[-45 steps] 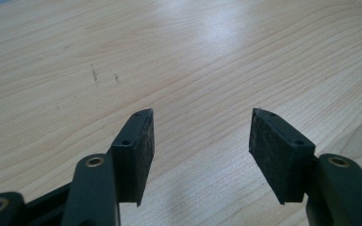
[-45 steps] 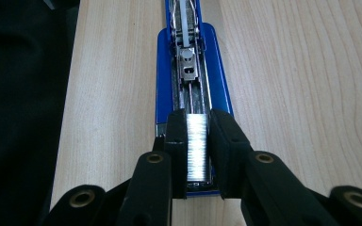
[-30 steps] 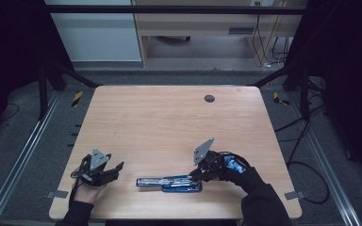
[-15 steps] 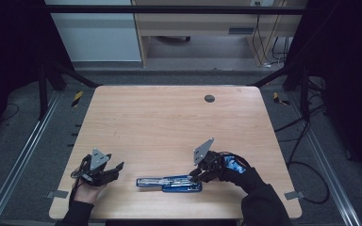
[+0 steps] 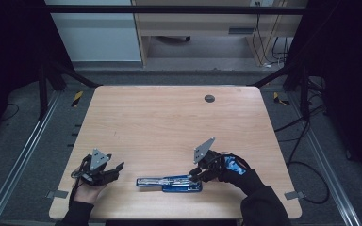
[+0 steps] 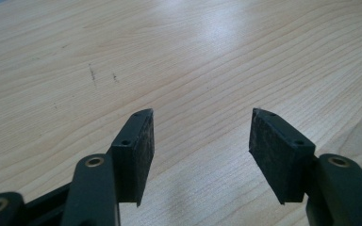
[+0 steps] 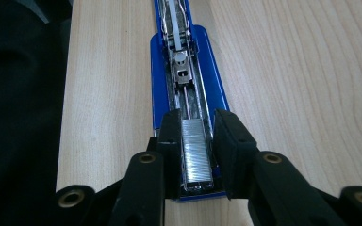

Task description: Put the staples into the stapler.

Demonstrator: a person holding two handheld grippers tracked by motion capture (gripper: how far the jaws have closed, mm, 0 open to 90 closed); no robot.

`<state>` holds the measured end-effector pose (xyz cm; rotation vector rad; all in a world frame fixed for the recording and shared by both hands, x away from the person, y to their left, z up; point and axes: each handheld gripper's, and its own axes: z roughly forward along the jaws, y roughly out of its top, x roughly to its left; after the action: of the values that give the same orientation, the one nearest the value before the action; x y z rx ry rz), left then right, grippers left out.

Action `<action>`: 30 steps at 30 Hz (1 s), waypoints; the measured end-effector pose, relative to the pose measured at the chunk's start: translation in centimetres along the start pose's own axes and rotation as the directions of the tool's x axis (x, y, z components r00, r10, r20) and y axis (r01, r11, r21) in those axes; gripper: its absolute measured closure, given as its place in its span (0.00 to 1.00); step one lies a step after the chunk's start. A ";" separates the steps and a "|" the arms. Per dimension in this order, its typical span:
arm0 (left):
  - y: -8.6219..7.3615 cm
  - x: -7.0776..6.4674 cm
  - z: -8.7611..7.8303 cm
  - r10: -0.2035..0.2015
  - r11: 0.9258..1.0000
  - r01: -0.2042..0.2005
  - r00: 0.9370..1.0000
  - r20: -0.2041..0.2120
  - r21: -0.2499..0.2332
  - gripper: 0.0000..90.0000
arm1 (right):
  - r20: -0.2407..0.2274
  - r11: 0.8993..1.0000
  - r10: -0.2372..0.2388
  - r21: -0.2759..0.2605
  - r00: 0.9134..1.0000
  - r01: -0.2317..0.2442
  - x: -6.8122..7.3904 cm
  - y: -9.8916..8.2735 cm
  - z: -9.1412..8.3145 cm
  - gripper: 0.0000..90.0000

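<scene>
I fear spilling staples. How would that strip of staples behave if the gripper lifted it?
The staple strip looks like thin glued wire, so it is probably light and may snap if squeezed hard. Its smooth metal could slip between the right gripper pads. Seated in the open blue stapler, it likely won't roll.

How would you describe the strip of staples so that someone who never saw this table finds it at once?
Start at the wooden table and go to its near edge, where a blue stapler lies opened out flat. At its right end, the right hand-held gripper has one jaw on each side of a short silver strip of staples. It is the only ribbed, shiny block in the stapler's channel.
</scene>
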<state>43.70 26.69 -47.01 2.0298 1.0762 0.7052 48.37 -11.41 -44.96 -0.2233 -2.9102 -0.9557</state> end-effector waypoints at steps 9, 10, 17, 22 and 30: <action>0.0 0.0 0.0 0.000 1.000 0.000 1.000 0.000 0.001 0.45 | -0.008 1.000 -0.015 -0.009 1.000 0.015 0.2 0.1 -0.2 0.87; 0.0 0.0 0.0 0.001 1.000 -0.001 1.000 -0.001 0.001 0.45 | -0.008 1.000 -0.022 -0.011 1.000 0.022 0.2 0.2 -0.2 0.87; 0.0 0.0 0.1 0.002 1.000 -0.002 1.000 0.000 0.003 0.45 | -0.010 0.999 -0.038 -0.032 0.999 0.038 0.2 0.2 -0.5 0.87; 0.0 0.0 0.1 0.002 1.000 -0.002 1.000 0.000 0.005 0.45 | -0.026 0.999 -0.041 -0.021 0.999 0.040 0.1 0.2 -0.1 0.87; 0.0 0.0 0.1 0.001 1.000 -0.001 1.000 0.000 0.005 0.45 | -0.041 0.999 -0.034 -0.012 0.999 0.034 -0.1 0.2 0.3 0.87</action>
<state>43.76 26.67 -47.06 2.0346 1.0776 0.7043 48.45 -11.12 -45.08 -0.1534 -2.8804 -0.9697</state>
